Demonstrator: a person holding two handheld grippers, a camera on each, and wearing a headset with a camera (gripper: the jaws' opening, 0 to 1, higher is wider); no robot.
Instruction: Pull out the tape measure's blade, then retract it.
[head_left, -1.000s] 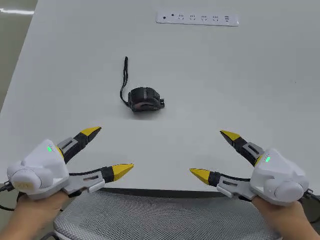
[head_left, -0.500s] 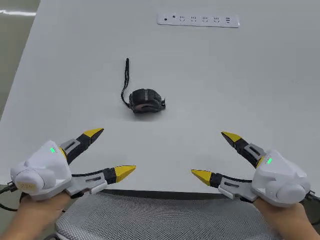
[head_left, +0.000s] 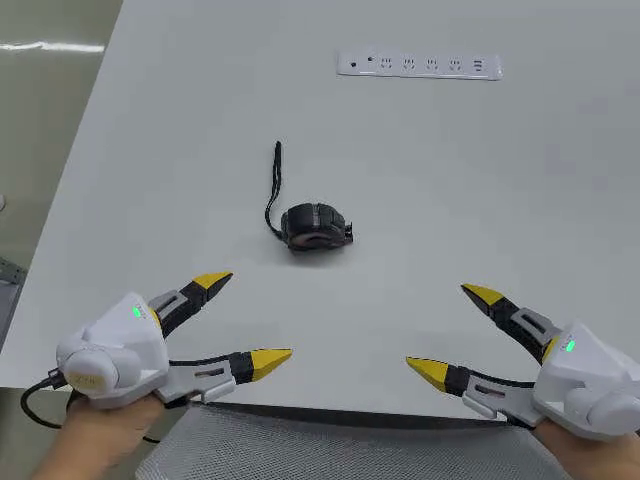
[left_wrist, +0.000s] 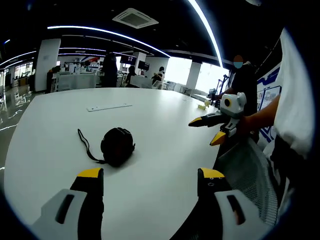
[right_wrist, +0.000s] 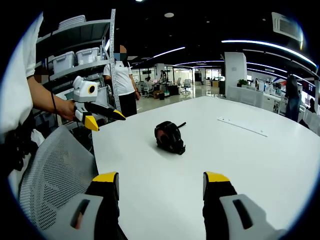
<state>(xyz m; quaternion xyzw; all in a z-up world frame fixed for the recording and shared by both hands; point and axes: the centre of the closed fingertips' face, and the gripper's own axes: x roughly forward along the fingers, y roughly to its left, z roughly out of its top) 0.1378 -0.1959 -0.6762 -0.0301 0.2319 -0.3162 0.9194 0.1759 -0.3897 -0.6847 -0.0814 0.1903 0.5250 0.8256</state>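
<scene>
A black tape measure (head_left: 315, 226) with a black wrist strap (head_left: 274, 185) lies on the white table (head_left: 450, 180), blade wound in; it also lies ahead in the left gripper view (left_wrist: 118, 145) and the right gripper view (right_wrist: 169, 137). My left gripper (head_left: 252, 317) hovers open over the table's near edge, left of and nearer than the tape measure. My right gripper (head_left: 456, 327) stands open at the near right, also apart from it. Both hold nothing.
A white power strip (head_left: 420, 66) lies at the far side of the table. A grey mesh chair back (head_left: 330, 445) sits just below the near table edge. A person (right_wrist: 121, 82) stands by shelving (right_wrist: 82, 55) beyond the table.
The head camera has shifted, so the table sits lower and further right in the picture. Both grippers stay open near the front edge; the tape measure has not moved.
</scene>
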